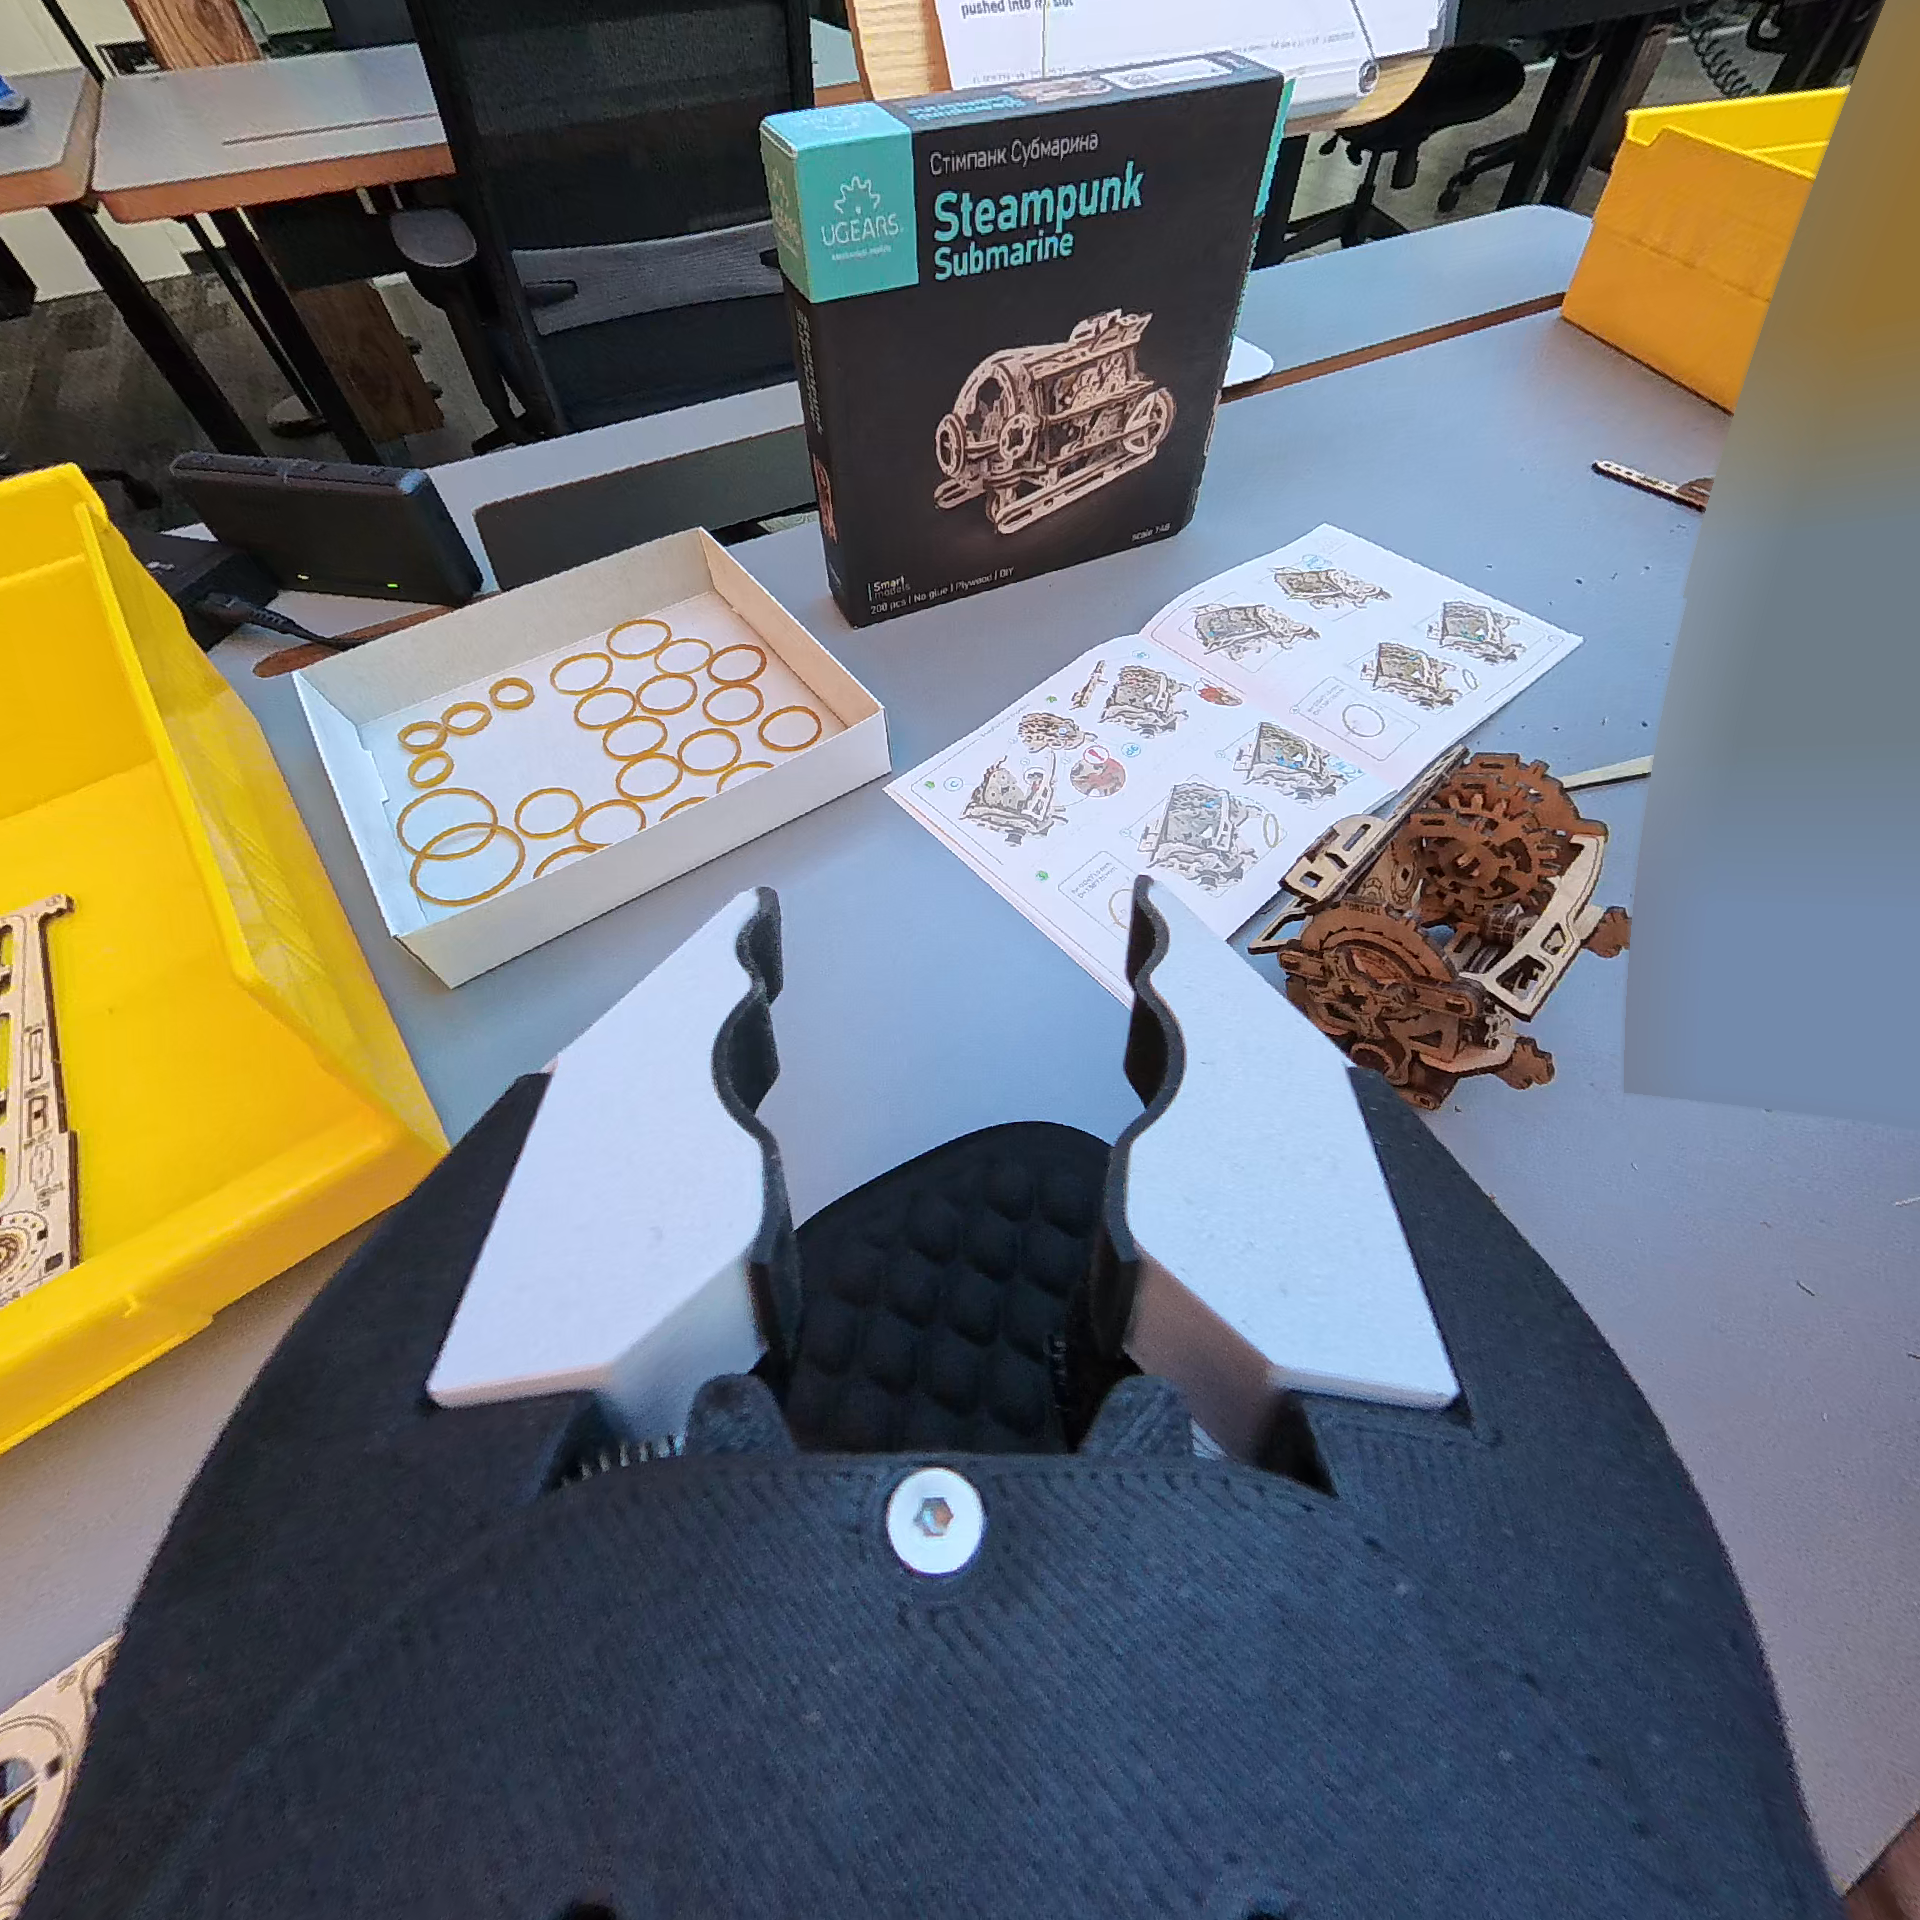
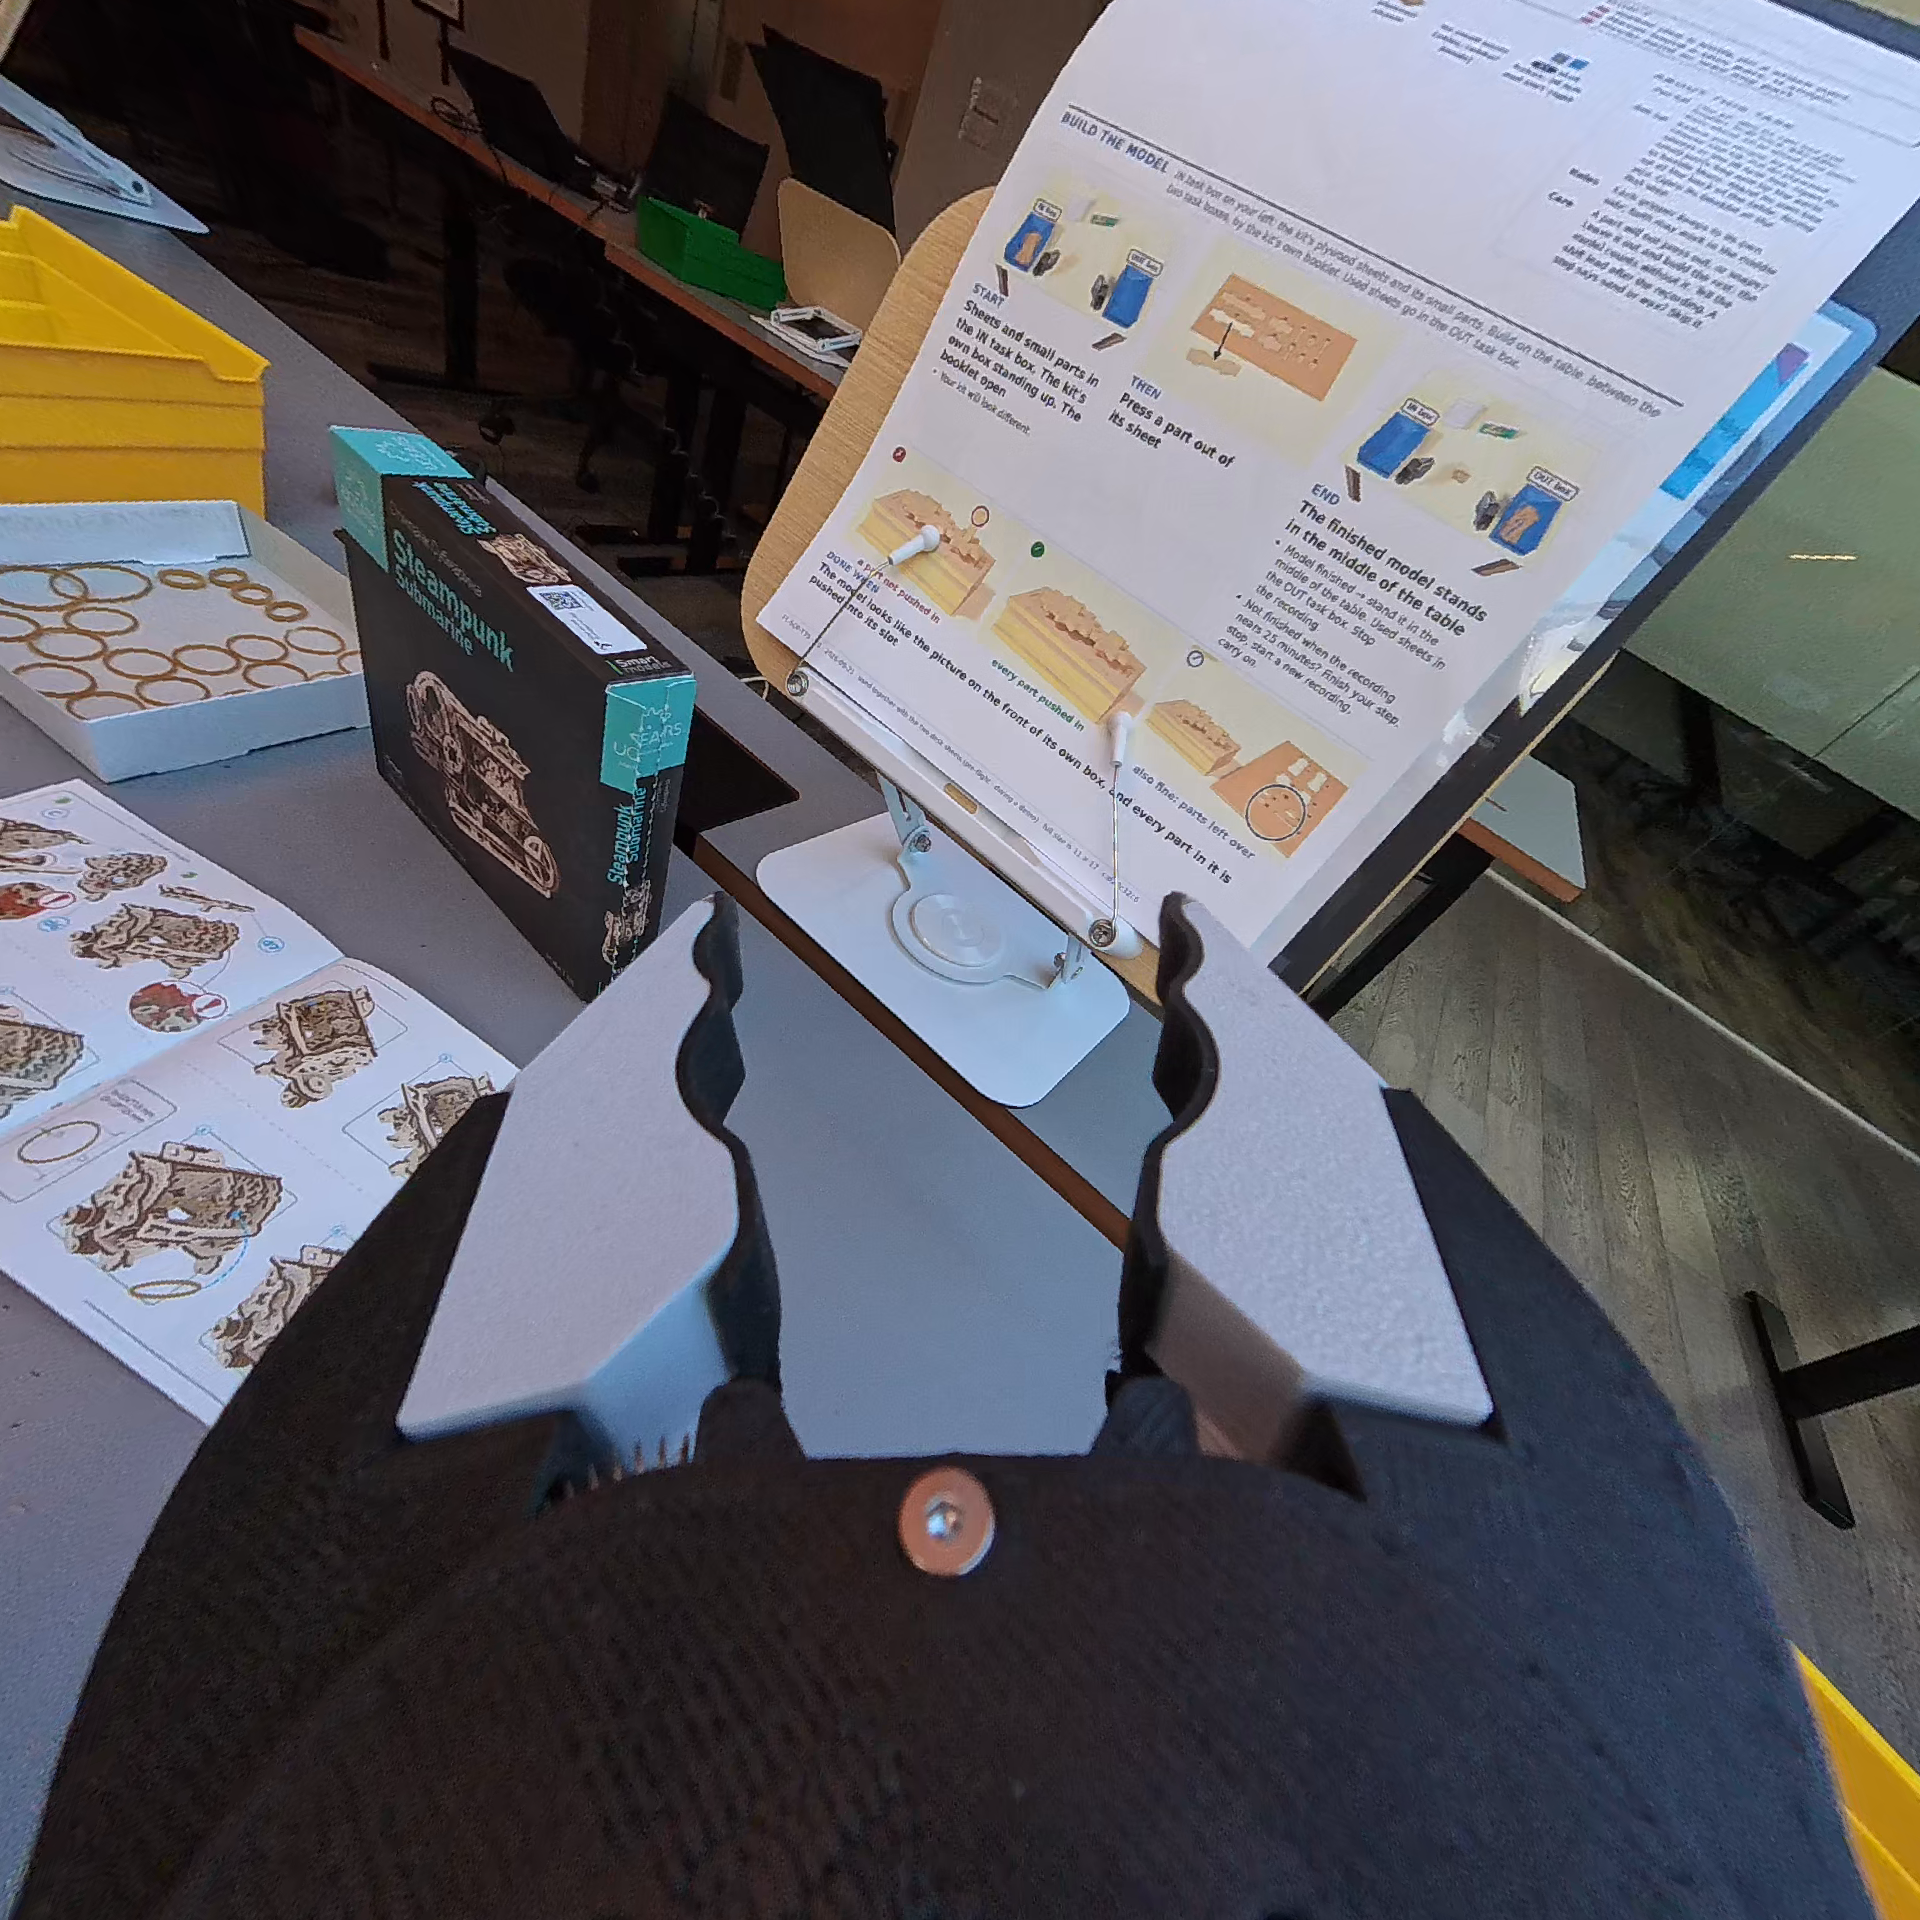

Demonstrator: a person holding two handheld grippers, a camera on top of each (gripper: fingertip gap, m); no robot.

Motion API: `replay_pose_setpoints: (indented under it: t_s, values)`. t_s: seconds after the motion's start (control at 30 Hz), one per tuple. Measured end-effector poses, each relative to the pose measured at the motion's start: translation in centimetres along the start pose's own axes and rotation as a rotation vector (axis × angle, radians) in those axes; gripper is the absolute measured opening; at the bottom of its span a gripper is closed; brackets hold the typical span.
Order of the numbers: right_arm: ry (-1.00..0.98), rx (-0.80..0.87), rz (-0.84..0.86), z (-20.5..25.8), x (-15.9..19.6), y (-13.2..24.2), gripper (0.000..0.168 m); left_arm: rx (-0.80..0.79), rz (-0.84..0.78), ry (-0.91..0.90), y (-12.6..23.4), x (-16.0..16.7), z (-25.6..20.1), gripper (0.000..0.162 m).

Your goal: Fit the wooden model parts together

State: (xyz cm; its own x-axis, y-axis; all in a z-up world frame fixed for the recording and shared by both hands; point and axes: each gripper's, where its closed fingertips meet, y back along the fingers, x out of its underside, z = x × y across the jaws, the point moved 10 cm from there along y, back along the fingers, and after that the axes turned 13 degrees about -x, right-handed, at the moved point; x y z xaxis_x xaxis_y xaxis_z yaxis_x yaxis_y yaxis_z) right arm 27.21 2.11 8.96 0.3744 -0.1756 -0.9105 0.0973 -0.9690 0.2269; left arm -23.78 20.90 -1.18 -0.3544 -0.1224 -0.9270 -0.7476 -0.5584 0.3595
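A partly built brown wooden model (image 1: 1444, 925) with gears lies on the grey table (image 1: 935, 977), to the right of my left gripper (image 1: 951, 904), which is open and empty above the table. A plywood parts sheet (image 1: 36, 1091) lies in the yellow bin (image 1: 208, 1018) at the left. Small wooden strips (image 1: 1652, 483) lie at the far right. My right gripper (image 2: 945, 914) is open and empty, raised over the table's far edge (image 2: 935, 1081). The model does not show in the right wrist view.
The open instruction booklet (image 1: 1226, 738) (image 2: 177, 1091) lies mid-table. A white tray of rubber bands (image 1: 592, 748) (image 2: 166, 644) and the upright dark kit box (image 1: 1018, 343) (image 2: 509, 696) stand behind. A document stand with a printed sheet (image 2: 1299, 499) is at the back. Another yellow bin (image 1: 1704, 239) sits far right.
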Motion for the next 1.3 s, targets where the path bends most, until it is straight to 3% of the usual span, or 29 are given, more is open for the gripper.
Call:
replay_pose_setpoints:
  t_s: [0.03,0.1,0.63,0.83,0.93,1.1,1.3]
  values:
    - [0.001,0.001,-0.001,0.0,0.0,0.0,0.079,0.002,0.001,-0.002,0.0,0.0,0.0,0.066]
    - [-0.010,-0.013,0.020,0.1,0.1,0.1,0.072,0.003,0.004,-0.005,-0.1,0.0,-0.1,0.066]
    - [0.065,0.018,0.078,0.2,0.2,-0.1,0.066,-0.066,0.005,0.005,0.6,0.4,1.4,0.066]
    - [0.081,-0.004,0.065,0.8,0.3,-0.8,0.067,-0.170,-0.005,0.003,2.8,-0.1,4.2,0.066]
    - [0.098,-0.039,0.099,1.4,0.4,-1.0,0.049,-0.228,-0.011,-0.009,4.2,-0.6,5.7,0.066]
    - [0.117,-0.025,0.102,2.0,0.1,-1.4,0.049,-0.307,-0.010,-0.049,5.8,-1.2,8.1,0.065]
    - [0.189,-0.001,0.084,3.1,-0.5,-1.6,0.051,-0.212,0.026,-0.099,3.8,-3.1,10.0,0.065]
